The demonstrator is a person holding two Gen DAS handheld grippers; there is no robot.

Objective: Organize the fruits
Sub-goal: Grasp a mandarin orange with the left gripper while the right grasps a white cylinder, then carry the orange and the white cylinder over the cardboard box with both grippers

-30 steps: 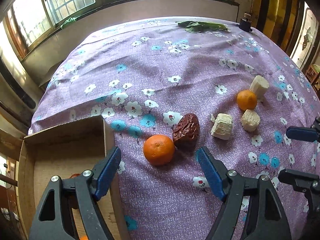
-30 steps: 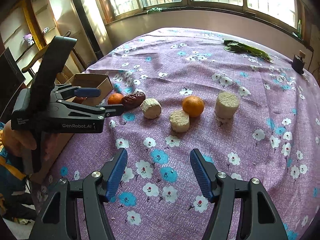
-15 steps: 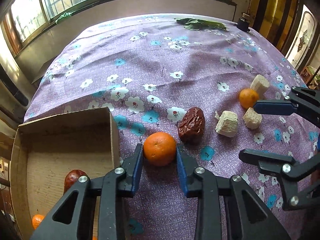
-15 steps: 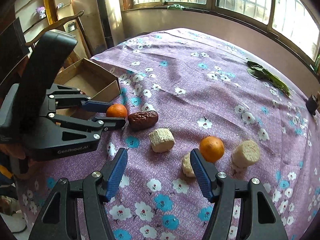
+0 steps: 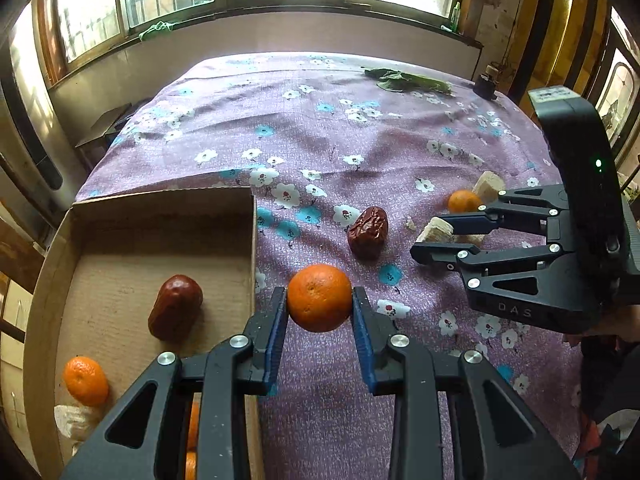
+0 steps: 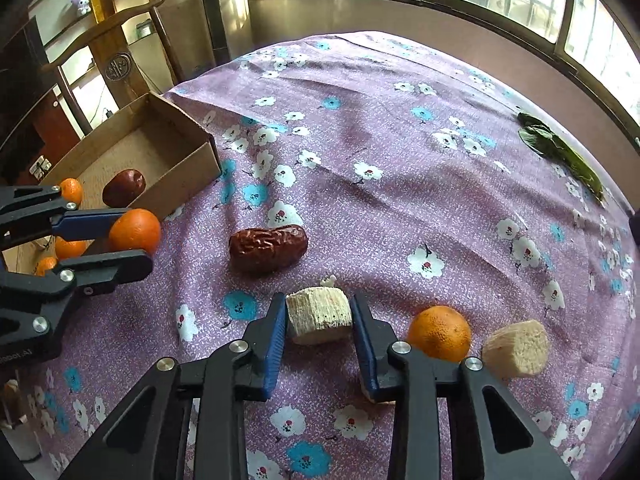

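My left gripper [image 5: 320, 298] is shut on an orange mandarin [image 5: 319, 297], lifted just right of the cardboard box [image 5: 252, 236]; it also shows in the right wrist view [image 6: 135, 231]. The box holds a red date [image 5: 175, 306], a mandarin [image 5: 85, 380] and a pale chunk [image 5: 72, 420]. My right gripper [image 6: 319, 316] is shut on a pale sugarcane chunk [image 6: 319, 314] on the cloth. A wrinkled red date [image 6: 268, 248] lies between the grippers. Another mandarin [image 6: 439, 333] and a second chunk [image 6: 516, 347] lie to the right.
The purple flowered tablecloth [image 5: 340, 140] covers the table. Green leaves [image 5: 404, 80] and a small dark object [image 5: 485, 85] lie at the far edge by the window wall. A wooden chair and shelves [image 6: 112, 60] stand beyond the box.
My left gripper closed on the mandarin and lifted it toward the box. My right gripper moved in and closed around the sugarcane chunk.
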